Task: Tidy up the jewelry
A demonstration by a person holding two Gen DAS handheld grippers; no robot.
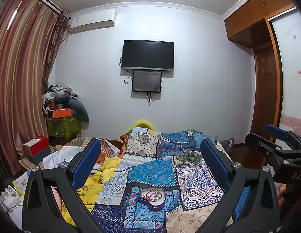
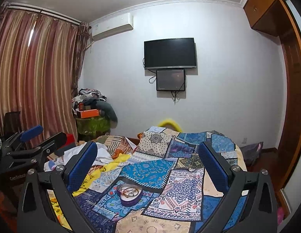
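Both grippers hang above the bed, side by side, and neither one has anything in it. The left gripper (image 1: 150, 155) has its blue-padded fingers (image 1: 86, 161) spread wide, nothing between them but open air and the patchwork bedspread (image 1: 197, 176) beyond. The right gripper (image 2: 148, 155) is spread just as wide, also empty, and it shows at the right edge of the left camera's view too, up off the bed.

Down on the bedspread sits the heart-shaped tin (image 1: 152, 198), purple-sided, lid off, lying flat on a blue patterned patch. Inside it is the jewelry (image 1: 153, 194): a loose tangle of thin chain and a couple of rings, too small to sort out piece by piece. From the right camera the tin (image 2: 129, 194) lies low between the fingers, a little toward the left one, well apart from both pads.

A yellow cloth (image 1: 103, 176) is crumpled on the bed just left of the tin. On the far wall hangs a dark television (image 1: 147, 55) with a smaller screen (image 1: 147, 81) under it.
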